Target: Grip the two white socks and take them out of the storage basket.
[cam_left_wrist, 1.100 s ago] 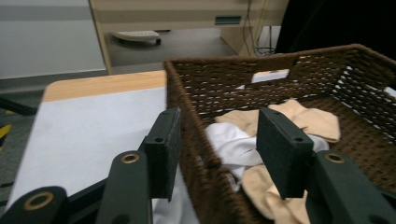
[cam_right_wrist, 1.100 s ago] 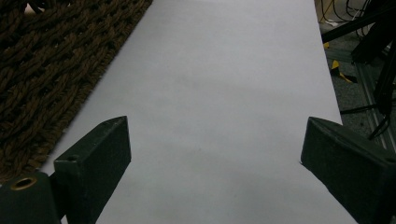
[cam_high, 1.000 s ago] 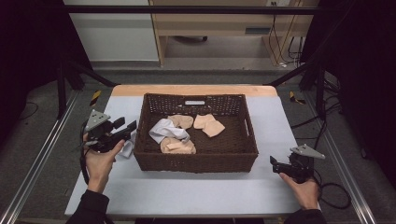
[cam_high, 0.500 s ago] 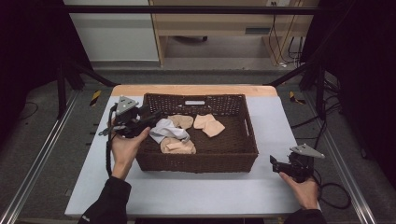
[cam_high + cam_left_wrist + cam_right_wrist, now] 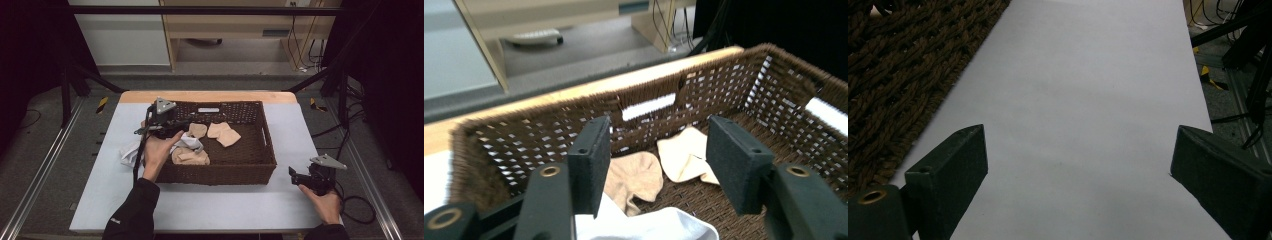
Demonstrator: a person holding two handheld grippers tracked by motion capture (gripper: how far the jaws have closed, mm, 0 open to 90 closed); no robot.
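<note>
Left gripper (image 5: 654,165) now over the basket (image 5: 260,165), fingers newly wider, empty.

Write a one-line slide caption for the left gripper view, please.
Open left gripper over the basket, above beige socks and white cloth.

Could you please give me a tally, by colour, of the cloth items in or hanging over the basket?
Beige socks: 3
White cloths: 1, draped over the left wall of the basket
Total: 4
</note>
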